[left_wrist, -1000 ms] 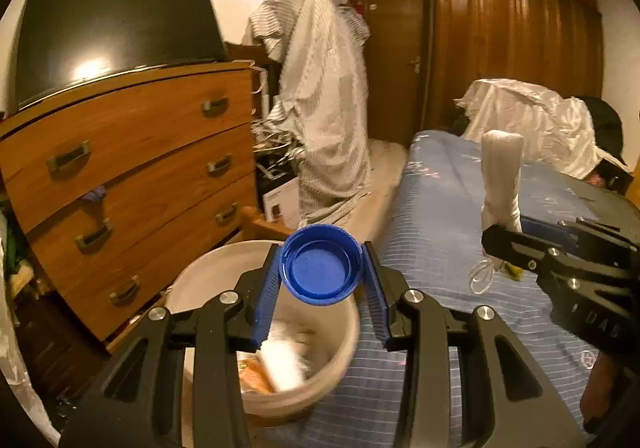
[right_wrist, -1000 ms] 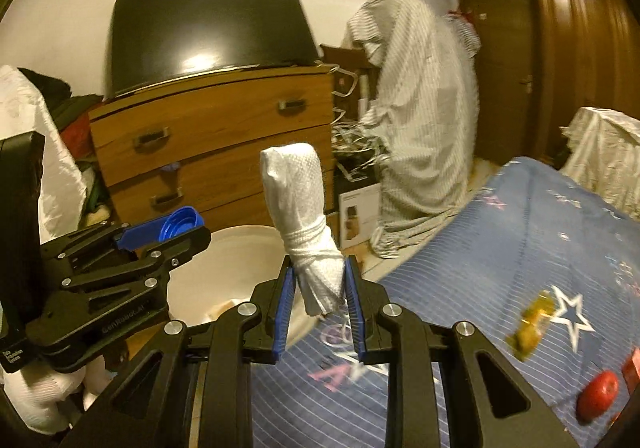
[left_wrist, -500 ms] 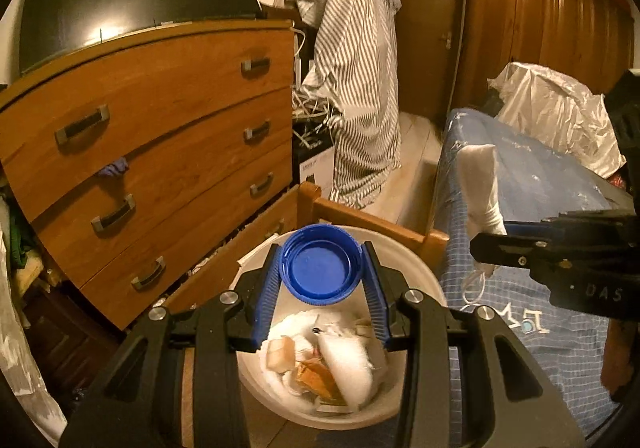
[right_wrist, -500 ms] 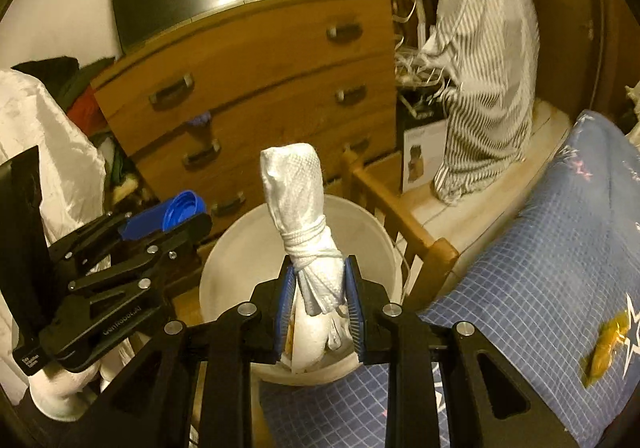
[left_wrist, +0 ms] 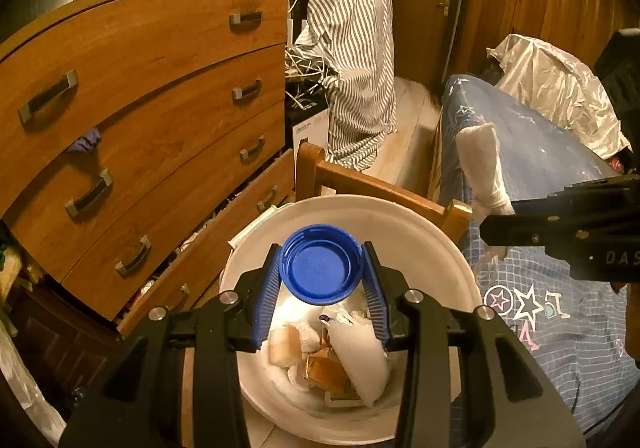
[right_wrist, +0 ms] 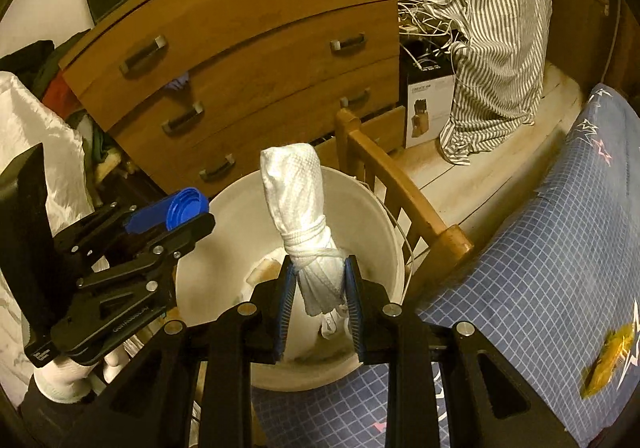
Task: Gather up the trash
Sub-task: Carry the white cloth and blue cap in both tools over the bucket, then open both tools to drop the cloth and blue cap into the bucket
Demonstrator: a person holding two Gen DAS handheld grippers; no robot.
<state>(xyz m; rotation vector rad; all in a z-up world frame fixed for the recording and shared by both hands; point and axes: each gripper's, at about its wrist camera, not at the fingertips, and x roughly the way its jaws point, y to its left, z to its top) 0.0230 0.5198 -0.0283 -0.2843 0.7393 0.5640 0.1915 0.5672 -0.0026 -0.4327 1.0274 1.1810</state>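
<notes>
The left gripper (left_wrist: 320,280) clamps a blue bottle cap (left_wrist: 320,264) and the right gripper (right_wrist: 318,302) pinches a knotted white cloth bundle (right_wrist: 298,203), both over the white trash bucket (left_wrist: 420,232) between dresser (left_wrist: 160,107) and bed (left_wrist: 560,288).

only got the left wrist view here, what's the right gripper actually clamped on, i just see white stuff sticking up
Observer: The right gripper is shut on a tied white bag, pinched just below the knot.
Operator: is it over the bin
Observer: Yes, it hangs above the white bucket, inside the rim.
Operator: anything left on the bed
Observer: A yellow wrapper lies on the blue bedspread.
</notes>
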